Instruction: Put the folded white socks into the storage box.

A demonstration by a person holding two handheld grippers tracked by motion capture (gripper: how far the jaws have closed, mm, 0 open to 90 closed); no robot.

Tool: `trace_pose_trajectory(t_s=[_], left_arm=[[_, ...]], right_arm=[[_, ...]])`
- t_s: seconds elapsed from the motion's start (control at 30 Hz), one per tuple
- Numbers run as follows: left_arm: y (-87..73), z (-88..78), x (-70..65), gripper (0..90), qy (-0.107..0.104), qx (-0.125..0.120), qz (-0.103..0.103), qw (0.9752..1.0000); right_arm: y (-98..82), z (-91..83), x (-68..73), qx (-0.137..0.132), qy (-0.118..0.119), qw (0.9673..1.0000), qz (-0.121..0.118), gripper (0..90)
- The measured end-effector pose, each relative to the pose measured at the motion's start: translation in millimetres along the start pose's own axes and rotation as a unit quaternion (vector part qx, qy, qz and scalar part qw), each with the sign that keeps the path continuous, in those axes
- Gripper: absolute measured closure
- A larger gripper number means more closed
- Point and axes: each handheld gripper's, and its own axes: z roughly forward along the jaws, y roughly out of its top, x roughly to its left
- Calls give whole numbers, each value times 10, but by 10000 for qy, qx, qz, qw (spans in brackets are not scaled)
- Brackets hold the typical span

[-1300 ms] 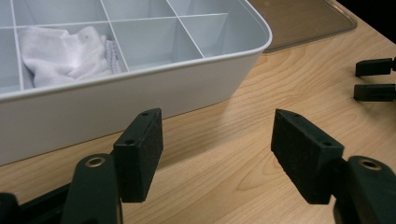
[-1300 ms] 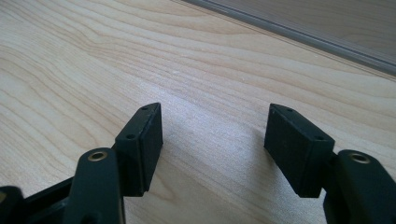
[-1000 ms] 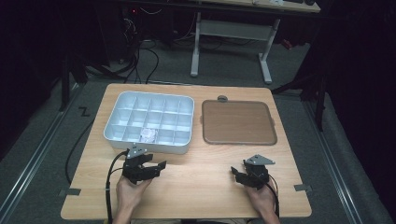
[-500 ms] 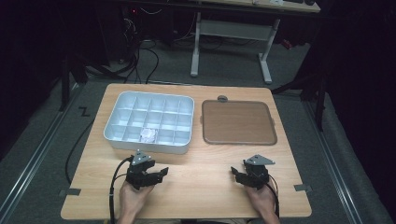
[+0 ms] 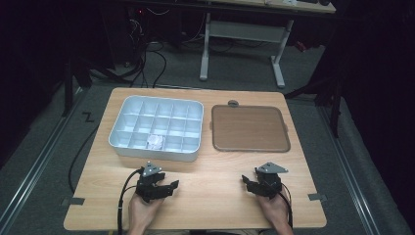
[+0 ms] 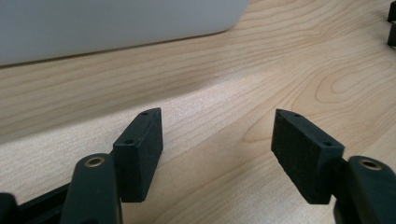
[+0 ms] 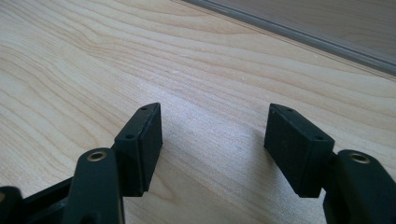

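Left gripper jaws wide, nothing between, low over the table. Divided tray just beyond it, small white item in a near-row compartment. Right gripper jaws wide too, empty; brown lid beyond it, apart.

Both hands come in over the bench's near edge. The left tool sits low near the near-left part, jaws spread wide with nothing between. The right tool, near the near-right part, is likewise spread and empty.
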Motion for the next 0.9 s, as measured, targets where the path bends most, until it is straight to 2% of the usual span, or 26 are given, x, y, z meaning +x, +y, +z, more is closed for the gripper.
trace_pose_trajectory(t_s=[0.23,0.4,0.5,0.77,0.9], left_arm=[[-70,56,-48,323,81,-149,351,9992],[-135,78,-70,310,128,-221,692,9973],[-164,93,-87,302,172,-259,823,9961],[-200,111,-111,289,243,-242,1039,9940],[-201,113,-112,285,250,-243,1037,9940]], right_arm=[[0,0,0,0,-1,10000,0,373],[0,0,0,0,-1,10000,-1,373],[0,0,1,1,-3,10000,-4,373],[0,1,2,-2,-5,10000,-9,371],[0,2,3,-2,-5,10000,-11,370]])
